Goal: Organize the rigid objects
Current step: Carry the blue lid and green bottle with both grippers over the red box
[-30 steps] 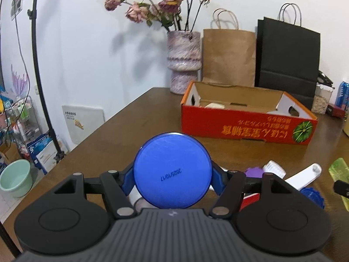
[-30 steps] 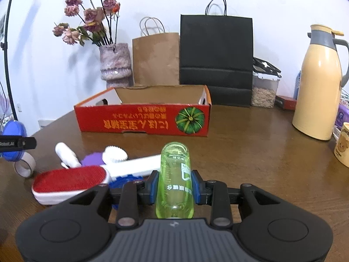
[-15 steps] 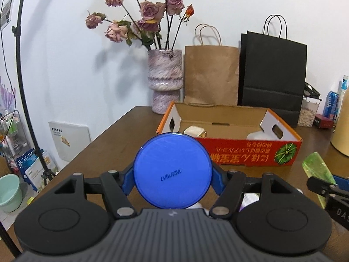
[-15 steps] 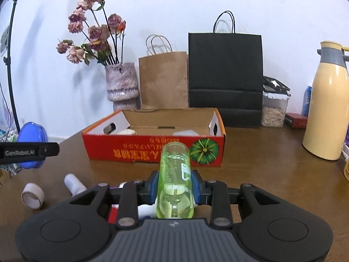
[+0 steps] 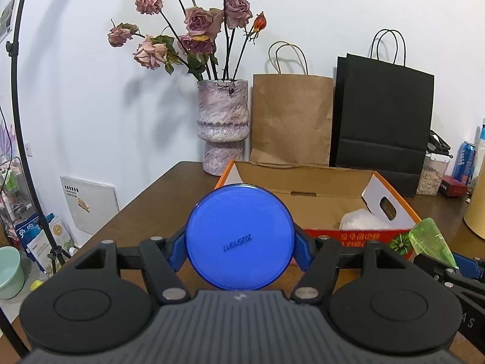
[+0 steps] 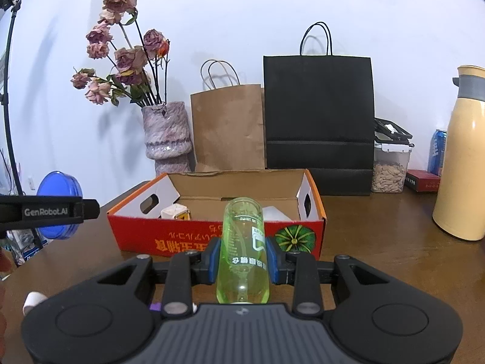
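Far left, a light stand [image 5: 18, 121] rises against the wall. My left gripper [image 5: 239, 250] has its blue pads pressed on the rim of a round blue lid [image 5: 239, 238], held on edge above the wooden table [image 5: 145, 209], flat face toward the camera and carrying a printed date. Behind stand a vase [image 5: 222, 126] of dried roses, a brown paper bag [image 5: 291, 118] and a black paper bag [image 5: 382, 115]. The open red cardboard box [image 6: 212, 239] sits mid-table with a few pale items inside. My right gripper [image 6: 242, 262] is clamped on a clear green bottle [image 6: 242, 251], lifted just before the box front. Far right stands a cream thermos [image 6: 462, 163].
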Demonstrator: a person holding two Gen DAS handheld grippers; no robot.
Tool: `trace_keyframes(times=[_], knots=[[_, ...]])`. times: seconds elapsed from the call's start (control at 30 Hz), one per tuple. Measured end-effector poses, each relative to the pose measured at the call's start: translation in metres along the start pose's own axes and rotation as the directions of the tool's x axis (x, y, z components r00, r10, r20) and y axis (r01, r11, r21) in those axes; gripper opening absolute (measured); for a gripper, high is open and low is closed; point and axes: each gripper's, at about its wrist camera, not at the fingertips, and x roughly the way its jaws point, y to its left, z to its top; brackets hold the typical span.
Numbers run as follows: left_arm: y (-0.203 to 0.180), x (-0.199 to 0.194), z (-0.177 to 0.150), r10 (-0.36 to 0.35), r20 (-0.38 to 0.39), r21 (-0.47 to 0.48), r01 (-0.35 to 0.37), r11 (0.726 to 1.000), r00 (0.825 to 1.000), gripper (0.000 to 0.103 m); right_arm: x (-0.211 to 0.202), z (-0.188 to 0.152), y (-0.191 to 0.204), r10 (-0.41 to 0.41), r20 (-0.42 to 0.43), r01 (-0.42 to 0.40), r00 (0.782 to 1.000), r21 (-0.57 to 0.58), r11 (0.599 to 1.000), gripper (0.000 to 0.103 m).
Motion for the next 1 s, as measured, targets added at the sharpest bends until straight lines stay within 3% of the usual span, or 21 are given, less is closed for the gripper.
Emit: trace_keyframes(times=[0.4,1.0], knots=[[-0.013,0.028,0.022,-0.005,0.015,-0.017,0.005,1.000,1.000,0.068,0.030,0.027,0.002,0.003,0.052,-0.003,0.999,-0.006,1.000,0.030],[-0.034,0.087,0.049,-0.001,0.015,-0.015,0.001,1.000,1.000,0.068,0.088,0.059,-0.017,0.010,0.057,-0.010,0.998,0.000,1.000,0.030]])
